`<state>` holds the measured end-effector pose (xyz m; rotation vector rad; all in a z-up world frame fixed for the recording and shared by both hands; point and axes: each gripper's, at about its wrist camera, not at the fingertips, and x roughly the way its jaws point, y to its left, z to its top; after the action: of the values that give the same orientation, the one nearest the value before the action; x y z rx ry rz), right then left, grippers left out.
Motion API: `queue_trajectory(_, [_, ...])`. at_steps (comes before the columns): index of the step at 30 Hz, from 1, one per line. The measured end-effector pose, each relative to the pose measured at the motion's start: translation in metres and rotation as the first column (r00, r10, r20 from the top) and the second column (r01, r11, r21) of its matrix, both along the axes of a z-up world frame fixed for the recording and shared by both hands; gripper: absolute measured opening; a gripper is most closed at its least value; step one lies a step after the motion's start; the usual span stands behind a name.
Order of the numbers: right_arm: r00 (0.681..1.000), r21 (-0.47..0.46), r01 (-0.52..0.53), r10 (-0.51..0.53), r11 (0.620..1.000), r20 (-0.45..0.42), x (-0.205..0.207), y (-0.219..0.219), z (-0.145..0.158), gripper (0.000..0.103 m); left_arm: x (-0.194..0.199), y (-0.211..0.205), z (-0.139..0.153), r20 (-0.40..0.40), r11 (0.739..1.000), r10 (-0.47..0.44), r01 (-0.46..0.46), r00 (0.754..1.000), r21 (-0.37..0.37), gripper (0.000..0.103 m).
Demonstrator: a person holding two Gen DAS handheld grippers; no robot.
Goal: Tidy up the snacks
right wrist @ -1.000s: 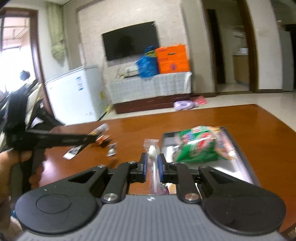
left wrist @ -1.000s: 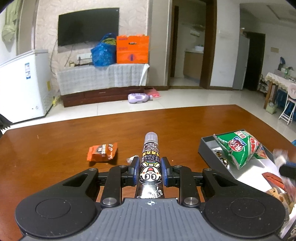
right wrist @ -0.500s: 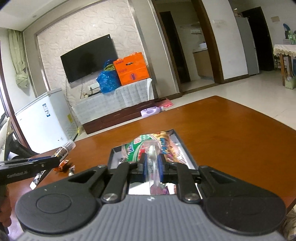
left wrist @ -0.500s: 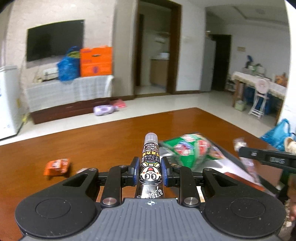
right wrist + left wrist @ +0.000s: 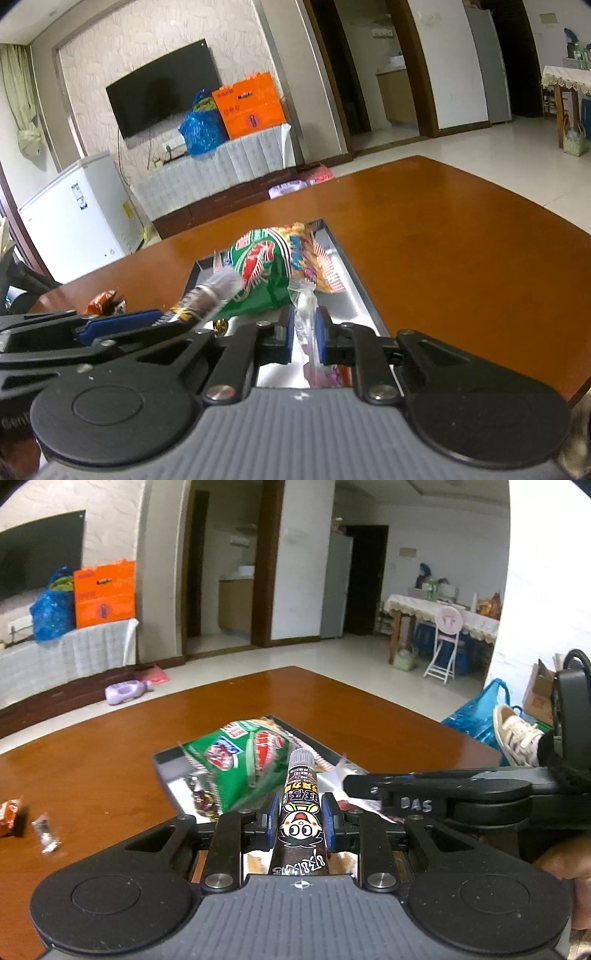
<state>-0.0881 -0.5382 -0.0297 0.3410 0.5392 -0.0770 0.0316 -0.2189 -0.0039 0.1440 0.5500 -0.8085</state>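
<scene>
From the left wrist camera, the left hand-held gripper [image 5: 300,818] is clamped on a dark snack stick [image 5: 301,805] printed with a cartoon face, its grey crimped end pointing forward over a grey tray [image 5: 162,771] on the brown wooden table [image 5: 92,760]. In the tray lies a green snack bag [image 5: 240,760], blurred. The right hand-held gripper [image 5: 351,784] reaches in from the right, pinching a clear wrapper above the tray's near side. Left of the tray, well apart from it, a small silver-wrapped candy [image 5: 46,832] and an orange packet [image 5: 9,812] rest on the table.

From the right wrist camera, the right hand-held gripper [image 5: 304,336] is closed on a clear plastic-wrapped snack [image 5: 304,314] held over the tray [image 5: 351,273]. The green snack bag [image 5: 258,273] sits just beyond it, on top of a red-and-yellow packet [image 5: 317,254]. The left hand-held gripper [image 5: 122,321] enters from the left with the snack stick [image 5: 207,295] angled over the tray's left part. The orange packet [image 5: 101,301] lies on the table [image 5: 461,258] behind it.
</scene>
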Motion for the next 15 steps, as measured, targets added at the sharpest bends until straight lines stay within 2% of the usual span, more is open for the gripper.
queue_trajectory(6, [1.0, -0.026, 0.004, -0.004, 1.0, -0.03, 0.006, 0.001, -0.005, 0.012, 0.007, -0.012, -0.009, -0.034, 0.999, -0.037, 0.037, 0.999, 0.004, 0.026])
queue_trajectory(15, [0.997, -0.008, 0.024, -0.025, 1.0, -0.071, 0.015, -0.004, -0.017, 0.012, 0.012, -0.017, -0.013, -0.052, 0.999, -0.051, 0.052, 0.997, 0.013, 0.025])
